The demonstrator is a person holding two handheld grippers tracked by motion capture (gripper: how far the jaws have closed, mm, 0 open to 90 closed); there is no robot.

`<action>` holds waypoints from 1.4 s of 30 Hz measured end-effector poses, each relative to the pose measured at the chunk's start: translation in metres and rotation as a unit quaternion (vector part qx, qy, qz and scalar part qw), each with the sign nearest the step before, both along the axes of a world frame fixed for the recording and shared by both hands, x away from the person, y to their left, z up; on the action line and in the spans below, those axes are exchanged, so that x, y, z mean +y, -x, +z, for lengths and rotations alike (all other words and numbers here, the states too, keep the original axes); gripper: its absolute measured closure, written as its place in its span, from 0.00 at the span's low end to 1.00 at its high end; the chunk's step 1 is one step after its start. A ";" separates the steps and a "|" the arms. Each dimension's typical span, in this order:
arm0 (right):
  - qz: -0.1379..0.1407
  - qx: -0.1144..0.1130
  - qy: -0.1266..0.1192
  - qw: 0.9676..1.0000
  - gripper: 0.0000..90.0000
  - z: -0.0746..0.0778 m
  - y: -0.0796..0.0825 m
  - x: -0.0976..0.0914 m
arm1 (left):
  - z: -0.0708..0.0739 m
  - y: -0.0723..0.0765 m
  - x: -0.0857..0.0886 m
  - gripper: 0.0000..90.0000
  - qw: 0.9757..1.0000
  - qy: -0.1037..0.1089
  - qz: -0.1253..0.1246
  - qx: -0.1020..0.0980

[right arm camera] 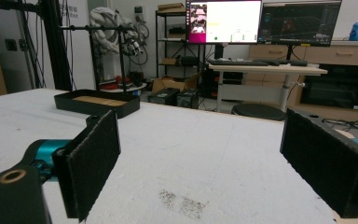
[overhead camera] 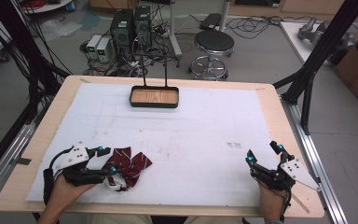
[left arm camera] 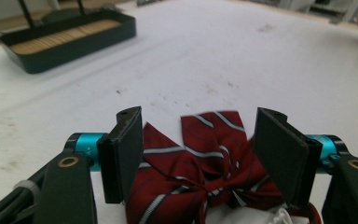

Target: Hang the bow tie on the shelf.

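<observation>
Two fingers, left (left arm camera: 198,158): apart, flanking the bow (left arm camera: 200,163), not pressing
Right (right arm camera: 214,163): fingers wide open over desk (overhead camera: 177,140)
Tray (overhead camera: 154,97): far edge

In the left gripper view the bow tie's (left arm camera: 200,168) lower part, with the white cloth (left arm camera: 242,217) beneath, is cut off by the bottom edge, and the tray (left arm camera: 74,46) beyond looks blurred.
</observation>
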State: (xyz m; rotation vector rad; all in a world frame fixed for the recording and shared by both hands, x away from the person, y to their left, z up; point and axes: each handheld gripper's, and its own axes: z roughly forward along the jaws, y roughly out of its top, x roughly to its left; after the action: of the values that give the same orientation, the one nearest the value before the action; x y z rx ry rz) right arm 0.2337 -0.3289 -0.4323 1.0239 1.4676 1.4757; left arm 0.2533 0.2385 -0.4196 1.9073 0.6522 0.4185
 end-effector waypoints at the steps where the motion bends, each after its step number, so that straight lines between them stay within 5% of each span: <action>1: 0.000 -0.002 0.003 1.000 0.12 0.000 0.000 0.000 | -0.002 0.000 -0.001 0.41 1.000 -0.005 -0.003 0.003; 6: 0.001 0.000 0.002 1.000 0.12 0.000 0.000 0.000 | -0.007 -0.002 -0.005 0.49 0.999 -0.032 -0.017 0.012; 16: 0.001 -0.002 0.003 1.000 0.12 0.001 0.000 0.000 | -0.020 -0.007 -0.012 0.57 0.994 -0.094 -0.042 0.049; 28: 0.002 0.000 0.002 1.000 0.12 0.000 0.000 0.000 | -0.026 -0.009 -0.012 0.68 0.989 -0.122 -0.060 0.064; 36: 0.002 0.000 0.003 1.000 0.12 0.000 -0.001 0.001 | -0.021 -0.005 -0.017 0.84 0.991 -0.121 -0.045 0.035; 37: 0.002 0.001 0.003 1.000 0.12 0.000 -0.001 0.001 | -0.014 -0.004 -0.017 0.95 0.995 -0.094 -0.034 0.017; 38: 0.003 0.002 0.002 1.000 0.12 0.000 -0.001 0.001 | -0.011 -0.004 -0.016 0.95 0.996 -0.080 -0.028 0.010; 42: 0.004 0.002 0.006 1.000 0.12 0.000 -0.001 0.002 | -0.001 -0.005 -0.015 0.95 0.999 -0.052 -0.005 -0.015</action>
State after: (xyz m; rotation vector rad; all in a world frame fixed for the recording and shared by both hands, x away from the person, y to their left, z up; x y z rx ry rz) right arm 0.2350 -0.3272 -0.4327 1.0169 1.4829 1.4693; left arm 0.2582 0.2232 -0.4204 1.9975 0.6114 0.4809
